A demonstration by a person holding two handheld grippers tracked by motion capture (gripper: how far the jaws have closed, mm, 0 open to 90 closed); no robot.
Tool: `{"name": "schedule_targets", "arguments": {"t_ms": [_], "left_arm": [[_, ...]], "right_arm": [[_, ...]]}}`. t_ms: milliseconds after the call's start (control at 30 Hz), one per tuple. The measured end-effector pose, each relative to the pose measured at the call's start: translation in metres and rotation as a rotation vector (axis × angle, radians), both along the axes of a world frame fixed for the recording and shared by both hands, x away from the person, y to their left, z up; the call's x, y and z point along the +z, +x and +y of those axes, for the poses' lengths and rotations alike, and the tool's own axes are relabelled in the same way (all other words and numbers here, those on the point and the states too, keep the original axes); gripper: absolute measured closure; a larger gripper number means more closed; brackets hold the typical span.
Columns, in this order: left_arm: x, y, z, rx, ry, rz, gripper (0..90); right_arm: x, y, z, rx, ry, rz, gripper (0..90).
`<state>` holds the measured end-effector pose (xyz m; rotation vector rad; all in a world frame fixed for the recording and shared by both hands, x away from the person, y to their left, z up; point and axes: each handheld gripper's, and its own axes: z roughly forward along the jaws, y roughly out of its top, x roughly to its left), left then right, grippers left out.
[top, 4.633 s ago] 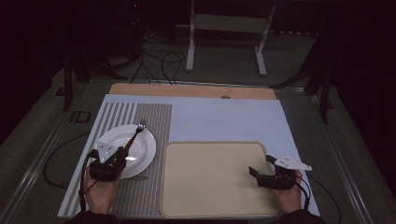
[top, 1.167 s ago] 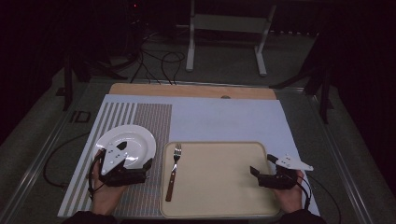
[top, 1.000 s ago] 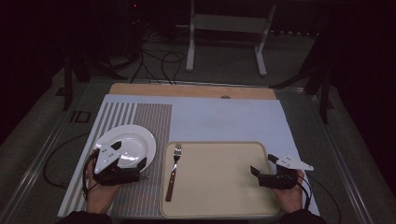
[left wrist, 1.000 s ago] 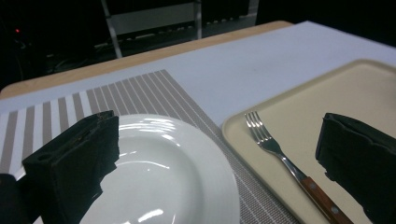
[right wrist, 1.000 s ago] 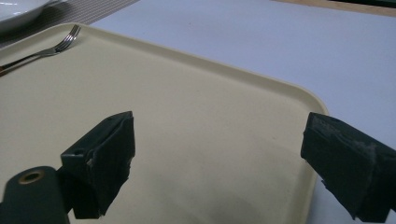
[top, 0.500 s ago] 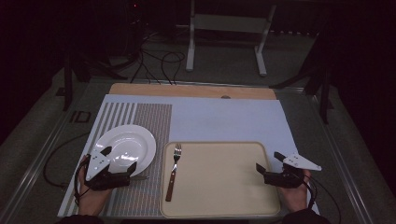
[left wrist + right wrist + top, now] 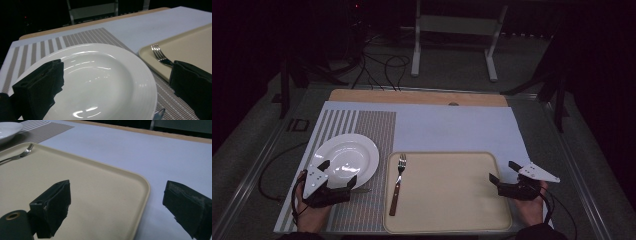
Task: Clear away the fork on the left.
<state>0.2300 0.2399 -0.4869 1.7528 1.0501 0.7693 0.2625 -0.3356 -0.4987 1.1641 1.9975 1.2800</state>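
A white plate (image 7: 346, 156) rests on the striped placemat (image 7: 362, 125) at the left. My left gripper (image 7: 338, 171) is open at the plate's near edge, its jaws set wide on either side of the plate (image 7: 100, 80) without touching it. A metal fork (image 7: 398, 180) lies on the left side of the beige tray (image 7: 447, 192), tines pointing away. Those tines (image 7: 158, 53) sit just beyond the right jaw of the left gripper (image 7: 117, 66). My right gripper (image 7: 503, 171) is open with nothing in it, and its jaws straddle the tray's right rim (image 7: 145, 187).
A pale blue mat (image 7: 452, 127) covers the table beyond the tray, with a wooden strip (image 7: 417, 97) along the far edge. A slim metal tip (image 7: 158, 115) pokes out by the plate's near rim. Cables and a stand's legs lie on the dark floor behind.
The fork went from the plate to the tray several seconds ago. Over the last second my left gripper has drawn left to the plate's near edge, and the right gripper has shifted slightly right.
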Motion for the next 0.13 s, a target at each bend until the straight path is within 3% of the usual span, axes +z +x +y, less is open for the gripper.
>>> {"name": "schedule_targets", "arguments": {"t_ms": [133], "left_arm": [[0.0,0.0002,-0.0016,-0.001,0.007,0.001,0.0]], "right_arm": [[-0.0031,0.0004,-0.0001,-0.004,0.0,0.013,7.9]]}}
